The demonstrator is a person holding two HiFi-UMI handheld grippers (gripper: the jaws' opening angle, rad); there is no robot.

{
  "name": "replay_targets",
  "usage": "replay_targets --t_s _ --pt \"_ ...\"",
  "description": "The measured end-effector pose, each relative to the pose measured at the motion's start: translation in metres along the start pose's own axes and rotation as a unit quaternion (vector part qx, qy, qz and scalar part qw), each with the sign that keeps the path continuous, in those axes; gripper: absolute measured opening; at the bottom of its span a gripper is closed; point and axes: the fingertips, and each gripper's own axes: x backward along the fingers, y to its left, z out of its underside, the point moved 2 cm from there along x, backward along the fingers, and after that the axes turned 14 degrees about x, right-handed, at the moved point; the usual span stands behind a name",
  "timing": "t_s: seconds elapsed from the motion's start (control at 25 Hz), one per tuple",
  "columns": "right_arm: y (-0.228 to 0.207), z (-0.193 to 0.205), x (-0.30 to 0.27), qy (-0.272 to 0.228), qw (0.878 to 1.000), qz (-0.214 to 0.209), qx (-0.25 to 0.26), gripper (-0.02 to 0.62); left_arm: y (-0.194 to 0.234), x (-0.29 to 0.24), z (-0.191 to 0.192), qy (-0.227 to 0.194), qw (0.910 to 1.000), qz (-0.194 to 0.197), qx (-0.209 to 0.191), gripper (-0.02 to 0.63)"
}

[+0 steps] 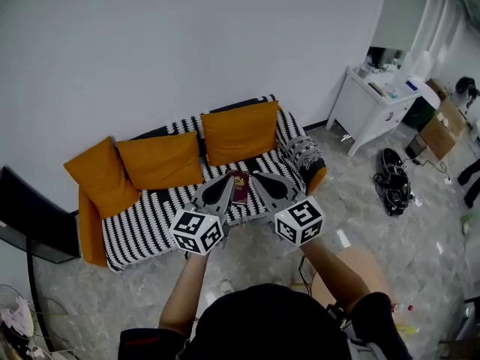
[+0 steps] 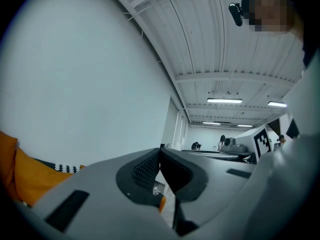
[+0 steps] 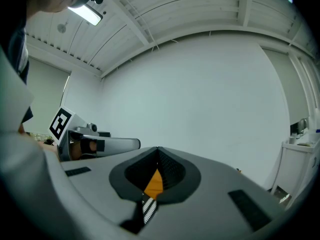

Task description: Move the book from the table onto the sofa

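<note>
In the head view a dark red book (image 1: 240, 188) shows above the front of the black-and-white striped sofa (image 1: 150, 220). It sits between the tips of my left gripper (image 1: 224, 187) and my right gripper (image 1: 259, 181), one on each side of it. Whether it rests on the seat or is pressed between the two grippers I cannot tell. Both grippers point level toward the sofa. In the left gripper view my left gripper (image 2: 160, 151) has its jaws together with nothing between them. The right gripper (image 3: 157, 151) looks the same in its own view, with orange and striped fabric showing below the tips.
Three orange cushions (image 1: 240, 130) line the sofa's back, against a plain wall. A white side table (image 1: 375, 100) with small items stands to the right, with a black bag (image 1: 394, 182) and a cardboard box (image 1: 442, 130) beyond. A dark screen (image 1: 30, 216) is at left.
</note>
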Motion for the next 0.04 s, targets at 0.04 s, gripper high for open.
replay_targets --t_s 0.04 --pt "-0.002 0.0009 0.0021 0.0 1.0 0.001 -0.001 0.015 -0.0012 -0.0009 0.0018 0.0 1.0 -0.001 0.002 0.017"
